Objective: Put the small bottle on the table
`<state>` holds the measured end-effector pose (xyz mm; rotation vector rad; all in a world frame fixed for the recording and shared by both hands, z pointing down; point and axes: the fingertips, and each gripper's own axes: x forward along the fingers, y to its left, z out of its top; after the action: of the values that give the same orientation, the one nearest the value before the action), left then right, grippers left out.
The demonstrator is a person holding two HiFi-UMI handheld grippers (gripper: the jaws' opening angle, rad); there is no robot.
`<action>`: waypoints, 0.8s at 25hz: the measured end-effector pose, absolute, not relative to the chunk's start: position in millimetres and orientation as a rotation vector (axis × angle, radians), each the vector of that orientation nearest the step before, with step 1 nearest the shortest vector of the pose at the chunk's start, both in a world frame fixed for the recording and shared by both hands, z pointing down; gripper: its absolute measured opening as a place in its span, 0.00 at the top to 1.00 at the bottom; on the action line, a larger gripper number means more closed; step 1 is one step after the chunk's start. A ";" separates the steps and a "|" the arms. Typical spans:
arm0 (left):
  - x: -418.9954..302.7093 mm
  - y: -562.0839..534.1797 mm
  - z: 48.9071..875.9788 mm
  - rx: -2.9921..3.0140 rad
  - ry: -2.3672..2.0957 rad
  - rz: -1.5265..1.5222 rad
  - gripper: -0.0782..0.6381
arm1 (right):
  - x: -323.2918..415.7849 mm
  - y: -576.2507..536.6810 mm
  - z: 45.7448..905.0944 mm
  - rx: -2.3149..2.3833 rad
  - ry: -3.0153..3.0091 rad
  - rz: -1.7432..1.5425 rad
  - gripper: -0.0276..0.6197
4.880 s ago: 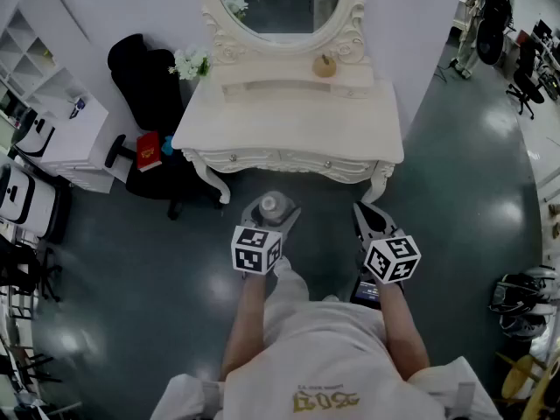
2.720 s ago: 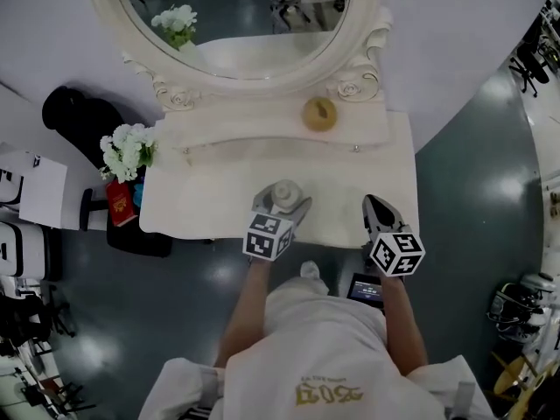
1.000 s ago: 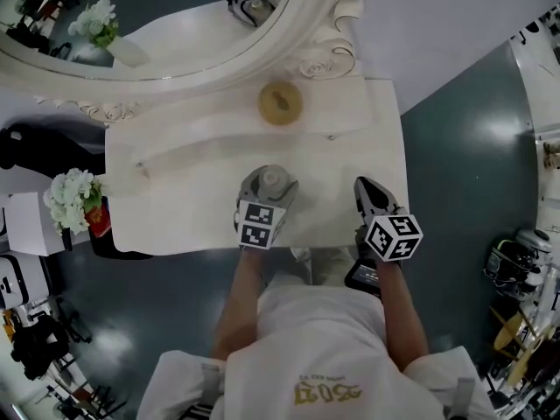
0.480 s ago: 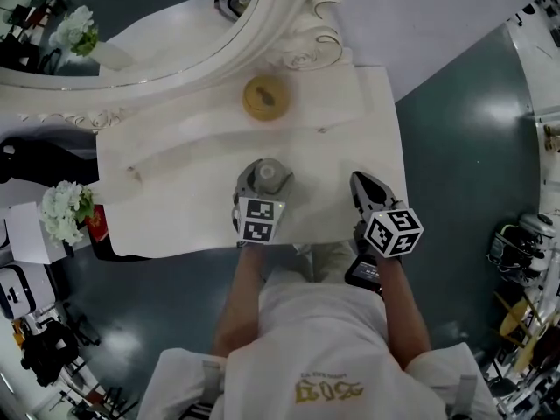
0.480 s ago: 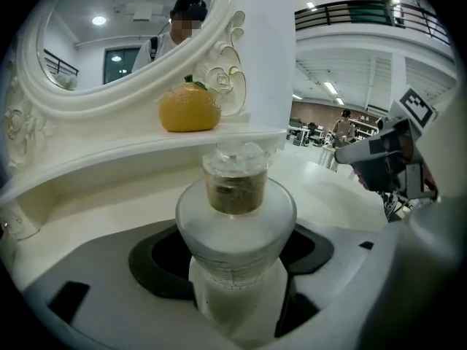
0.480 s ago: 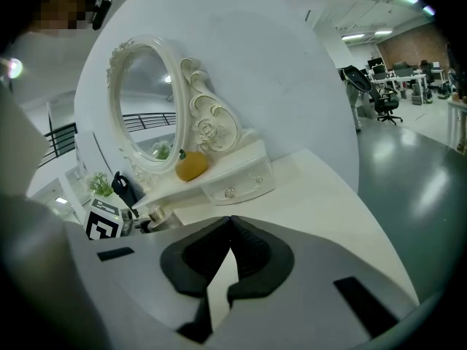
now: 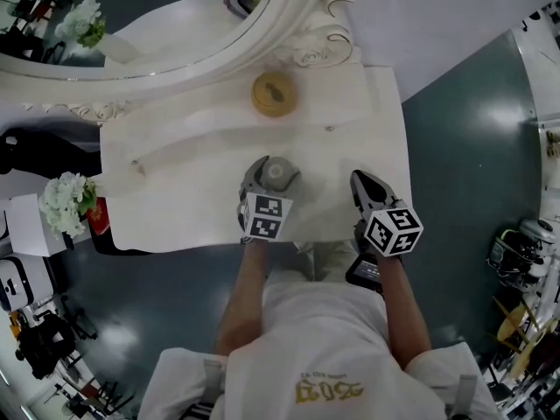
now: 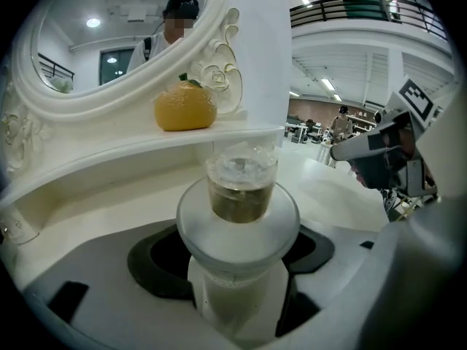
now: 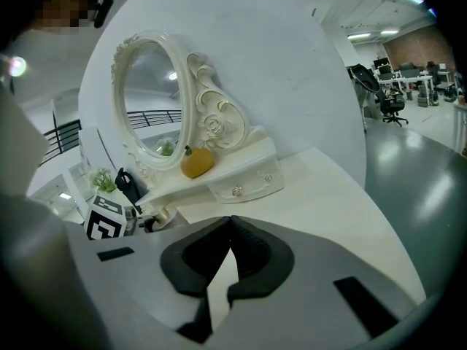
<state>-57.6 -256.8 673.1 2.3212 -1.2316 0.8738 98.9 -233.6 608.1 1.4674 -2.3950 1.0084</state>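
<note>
1. The small bottle [image 7: 276, 172] stands upright, with its long axis vertical and its cap facing the head camera. It is over the near middle of the table [image 7: 175, 199].
2. The left gripper [image 7: 273, 178] grips the bottle. In the left gripper view, its dark pads press the pale body [image 8: 241, 195] from 9 and 3 o'clock, with the jaws spread wide around it.
3. No view shows the bottle's base, so I cannot tell whether it is touching the tabletop or hanging just above it.
4. From the bottle, the table's front edge lies at 6 o'clock, close behind the gripper's marker cube. Bare tabletop runs out toward 9 o'clock.
5. A round orange fruit [image 7: 274, 93] sits on the raised shelf at 12 o'clock, well apart from the bottle, with the mirror [image 7: 131, 24] beyond it.
6. The right gripper [image 7: 369, 188] hovers at 3 o'clock, apart from the bottle. Its jaws are clenched together on nothing, as the right gripper view [image 9: 230, 228] shows.
7. The left gripper already has the bottle, so the next move looks like its job. It would need a straight drop along the bottle's axis, then the pads parting sideways.
</note>
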 end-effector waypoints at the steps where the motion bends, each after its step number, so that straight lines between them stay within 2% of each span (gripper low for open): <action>1: -58.2 -256.8 674.4 2.314 -1.228 0.867 0.39 | 96.5 -233.3 607.8 1.463 -2.398 1.006 0.94; 4: -61.5 -256.4 676.9 2.296 -1.213 0.860 0.32 | 89.8 -232.5 604.8 1.451 -2.411 0.995 0.94; 7: -61.5 -253.3 672.3 2.293 -1.165 0.857 0.35 | 88.6 -231.0 600.2 1.448 -2.424 0.976 0.94; 15: -70.6 -246.5 652.3 2.265 -1.191 0.709 0.33 | 89.9 -224.0 577.7 1.465 -2.457 0.909 0.94; 20: -70.9 -238.0 633.3 2.277 -1.200 0.670 0.36 | 88.7 -220.1 560.0 1.488 -2.494 0.858 0.94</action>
<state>-70.9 -238.0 633.3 2.2774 -1.2004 0.6695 88.7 -220.1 560.0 1.4876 -2.4943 0.8581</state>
